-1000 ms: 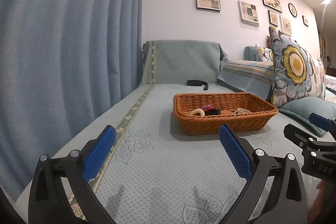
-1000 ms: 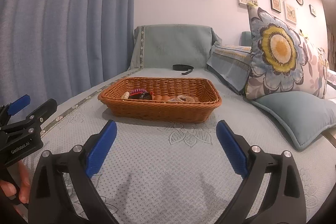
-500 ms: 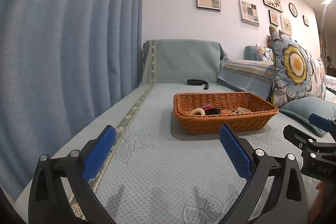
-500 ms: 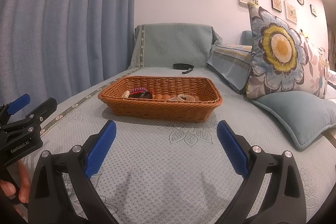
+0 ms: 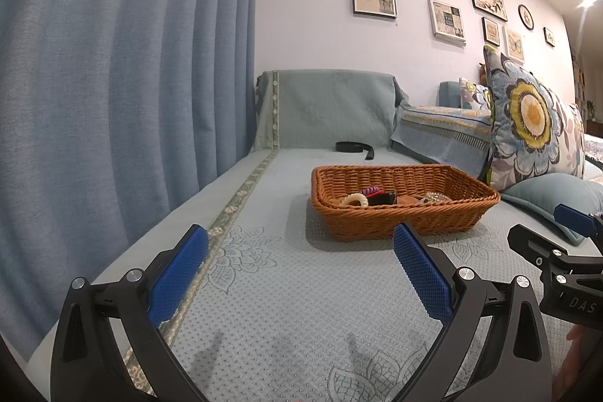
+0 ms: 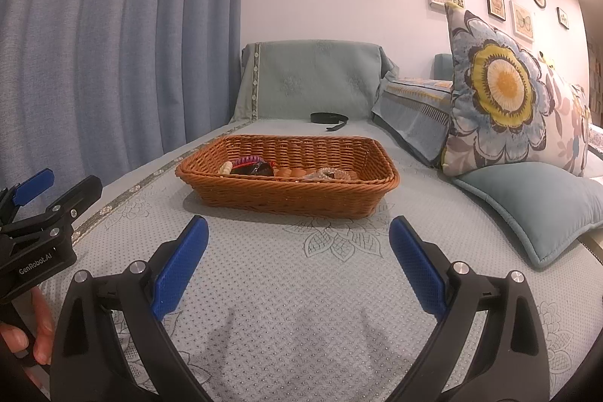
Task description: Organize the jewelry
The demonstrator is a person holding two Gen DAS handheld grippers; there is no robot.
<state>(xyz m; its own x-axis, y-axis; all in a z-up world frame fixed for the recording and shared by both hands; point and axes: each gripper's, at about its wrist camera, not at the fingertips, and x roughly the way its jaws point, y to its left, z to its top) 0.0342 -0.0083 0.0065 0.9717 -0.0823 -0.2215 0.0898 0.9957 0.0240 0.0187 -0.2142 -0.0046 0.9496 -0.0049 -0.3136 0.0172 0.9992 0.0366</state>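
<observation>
A brown wicker basket (image 5: 399, 225) (image 6: 286, 200) stands on the pale blue sofa cover. In it lie a cream bracelet (image 5: 354, 199), a purple and red band (image 6: 247, 161), a dark item (image 5: 382, 198), brown beads (image 6: 292, 172) and a clear beaded bracelet (image 6: 328, 173). My left gripper (image 5: 301, 251) is open and empty, low over the cover, short of the basket and left of it. My right gripper (image 6: 299, 243) is open and empty, directly in front of the basket. Each gripper shows at the edge of the other's view.
A black strap (image 5: 354, 147) (image 6: 328, 118) lies on the cover behind the basket. A flowered cushion (image 6: 501, 89) and a plain teal cushion (image 6: 535, 206) lie to the right. A blue curtain (image 5: 113, 81) hangs along the left. Framed pictures hang on the wall.
</observation>
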